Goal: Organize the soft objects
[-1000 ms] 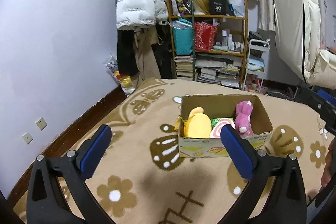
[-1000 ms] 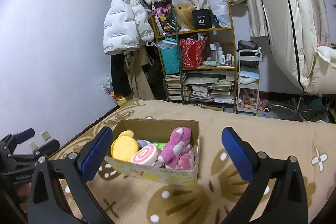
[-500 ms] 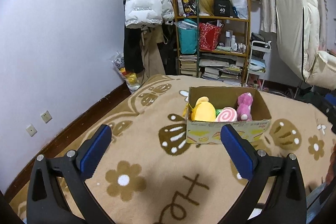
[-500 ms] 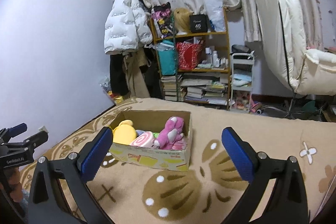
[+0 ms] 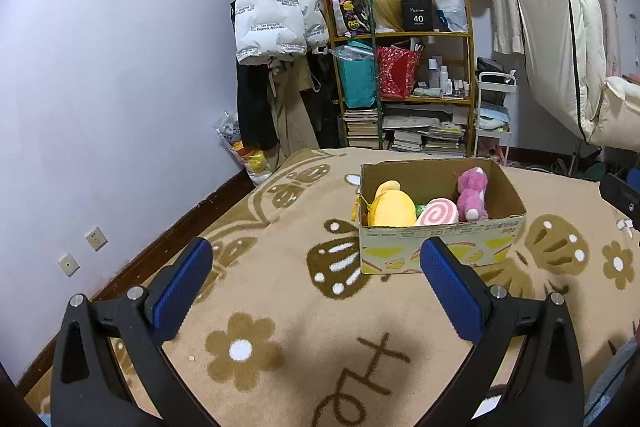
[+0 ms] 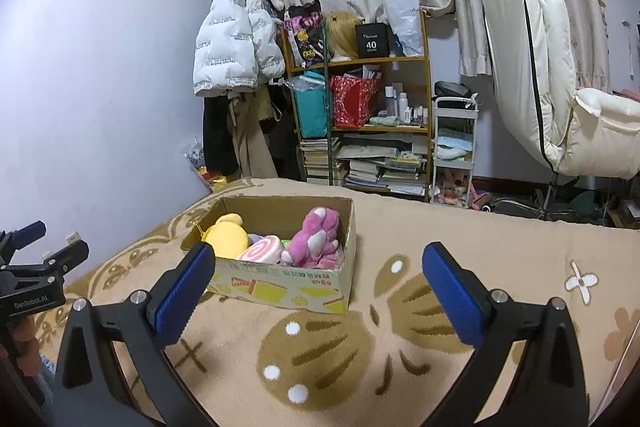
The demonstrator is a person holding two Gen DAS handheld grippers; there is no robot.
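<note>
Resting on fuzzy tan patterned blanket (image 5: 280, 307): open rectangular cardboard box (image 5: 440, 251) holding rounded yellow plush (image 5: 392, 209), pink swirl-roll plush (image 5: 438, 213), shaggy magenta plush bear (image 5: 472, 193). Left gripper (image 5: 316, 277) and right gripper (image 6: 316, 281), ribbed blue pads, both spread wide, empty.

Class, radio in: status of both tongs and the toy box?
Left tongs open, empty. Right tongs open, empty. Cardboard box holds plush toys. Nothing blocking.

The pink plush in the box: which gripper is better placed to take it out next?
Probably the right gripper. In its view the pink plush lies almost between the open fingers; in the left view it lies beyond the right fingertip of the left gripper. Both are empty.
</note>
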